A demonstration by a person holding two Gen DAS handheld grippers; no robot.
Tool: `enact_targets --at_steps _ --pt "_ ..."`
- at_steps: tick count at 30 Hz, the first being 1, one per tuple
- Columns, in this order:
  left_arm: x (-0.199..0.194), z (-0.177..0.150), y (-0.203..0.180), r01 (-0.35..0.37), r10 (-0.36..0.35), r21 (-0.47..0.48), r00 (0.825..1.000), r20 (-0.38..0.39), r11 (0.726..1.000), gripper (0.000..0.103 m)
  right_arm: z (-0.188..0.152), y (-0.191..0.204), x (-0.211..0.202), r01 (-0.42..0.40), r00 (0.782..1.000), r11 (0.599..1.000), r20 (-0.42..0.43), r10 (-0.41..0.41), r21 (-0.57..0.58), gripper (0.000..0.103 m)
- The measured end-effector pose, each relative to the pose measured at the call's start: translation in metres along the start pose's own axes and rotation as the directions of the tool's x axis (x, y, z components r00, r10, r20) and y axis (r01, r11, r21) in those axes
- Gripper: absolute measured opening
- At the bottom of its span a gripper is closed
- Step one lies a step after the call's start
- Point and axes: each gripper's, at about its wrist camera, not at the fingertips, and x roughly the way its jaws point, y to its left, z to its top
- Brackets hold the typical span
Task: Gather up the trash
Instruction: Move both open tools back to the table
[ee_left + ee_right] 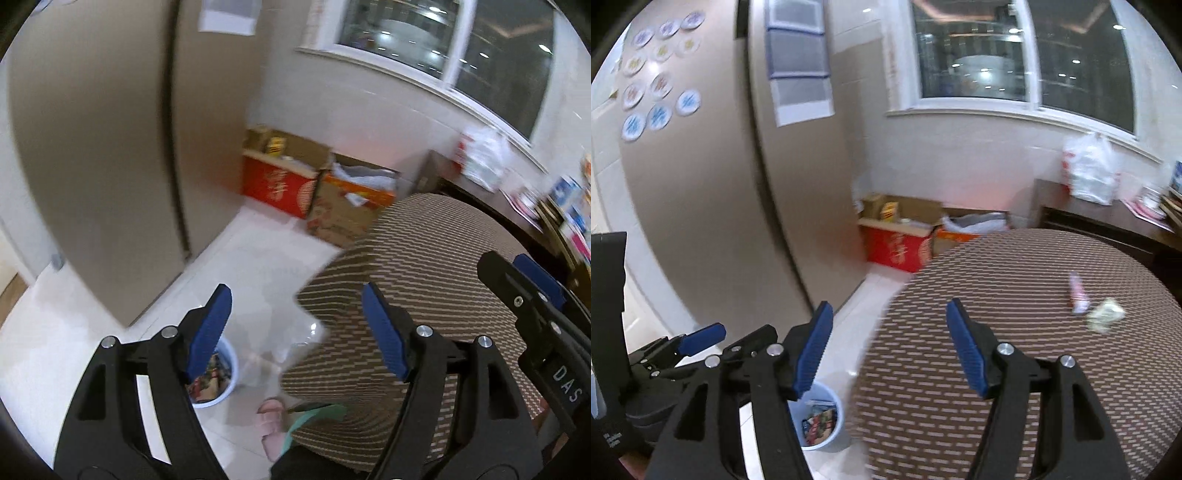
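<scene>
Both grippers hang empty over the near edge of the round table, with trash waiting off to the right.

From my right gripper [888,345], jaws parted with nothing between them, I see a crumpled wrapper [1105,314] and a small pink packet [1078,293] just beside it on the woven tablecloth [997,295], ahead and well to the right. The packet's long axis runs roughly away from me. My left gripper [297,332] is likewise released and empty, and its view shows neither piece, so I judge the right hand the nearer one. The white bin [827,421], already holding wrappers, sits on the floor below and to the left.
</scene>
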Motion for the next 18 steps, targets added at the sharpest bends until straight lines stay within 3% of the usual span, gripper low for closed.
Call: enact_targets --at_steps 4,10,18 --pt "0.009 -0.005 -0.061 0.076 -0.074 0.073 0.997 -0.029 0.994 0.075 -0.004 -0.054 -0.019 0.077 0.997 0.996 0.009 -0.078 0.038 0.064" --pt "0.032 -0.016 -0.137 0.130 -0.118 0.177 0.990 -0.078 0.976 0.075 -0.021 -0.135 -0.033 0.198 0.980 0.972 -0.021 -0.197 0.125 0.064" --pt "0.071 -0.016 -0.204 0.191 -0.157 0.262 0.977 -0.144 0.946 0.075 -0.048 -0.218 -0.019 0.310 0.947 0.929 -0.154 -0.283 0.203 0.064"
